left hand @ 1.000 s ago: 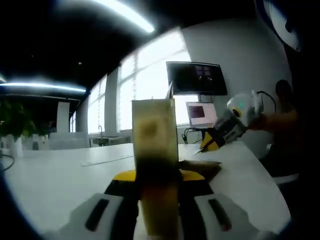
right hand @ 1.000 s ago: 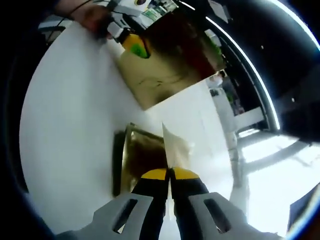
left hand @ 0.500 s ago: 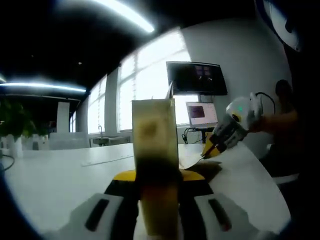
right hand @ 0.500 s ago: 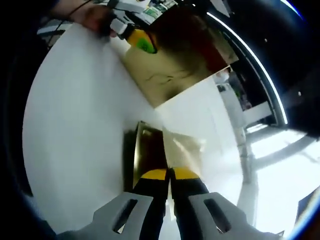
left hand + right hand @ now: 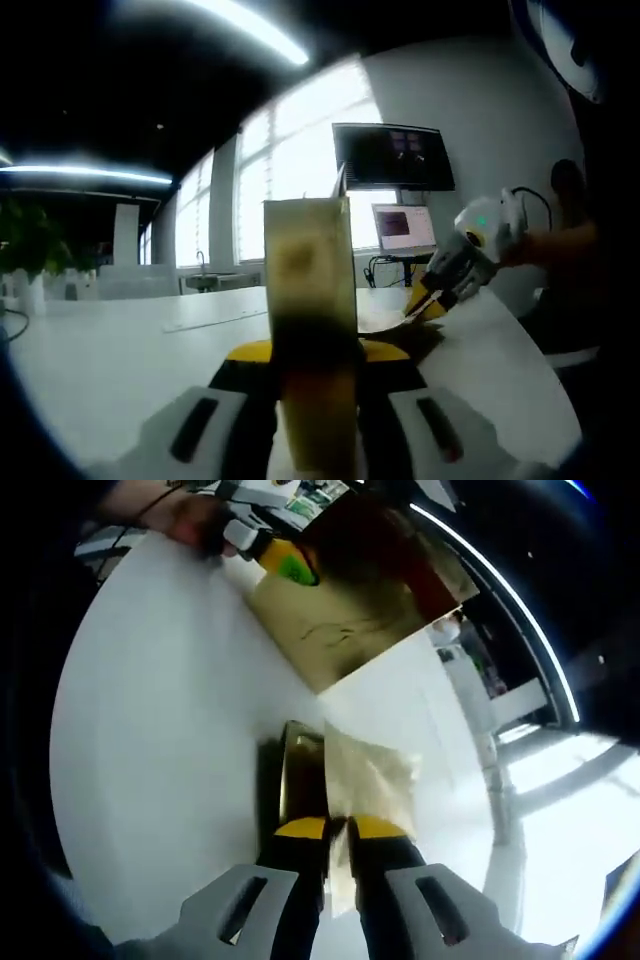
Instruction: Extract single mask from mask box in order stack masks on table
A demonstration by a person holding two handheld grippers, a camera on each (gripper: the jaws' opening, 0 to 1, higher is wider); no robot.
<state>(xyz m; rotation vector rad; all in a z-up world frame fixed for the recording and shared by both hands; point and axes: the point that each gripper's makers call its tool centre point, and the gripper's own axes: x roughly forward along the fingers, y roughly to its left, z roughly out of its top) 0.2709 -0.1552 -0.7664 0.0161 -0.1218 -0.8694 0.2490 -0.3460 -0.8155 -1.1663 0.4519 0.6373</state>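
My left gripper [image 5: 315, 352] is shut on the tan mask box [image 5: 308, 285], holding it upright over the white table [image 5: 110, 350]. In the right gripper view the box [image 5: 350, 590] hangs tilted at the top, held by the left gripper [image 5: 283, 560] and a hand [image 5: 190, 520]. Below it a pale mask [image 5: 378, 775] lies on a darker stack of masks [image 5: 298, 775]. My right gripper [image 5: 338, 830] has its jaws slightly apart around the mask's near edge. From the left gripper view, the right gripper [image 5: 428, 300] dips onto that stack [image 5: 395, 335].
A dark wall monitor [image 5: 392, 155] and a lit screen [image 5: 400, 228] stand behind the table's far end. A person [image 5: 570, 230] sits at the right. Bright windows [image 5: 290, 160] line the back and a plant [image 5: 30, 240] is at the far left.
The right gripper has lowered the mask onto the stack, and its jaws have parted a little. The left gripper and the box have stayed put.
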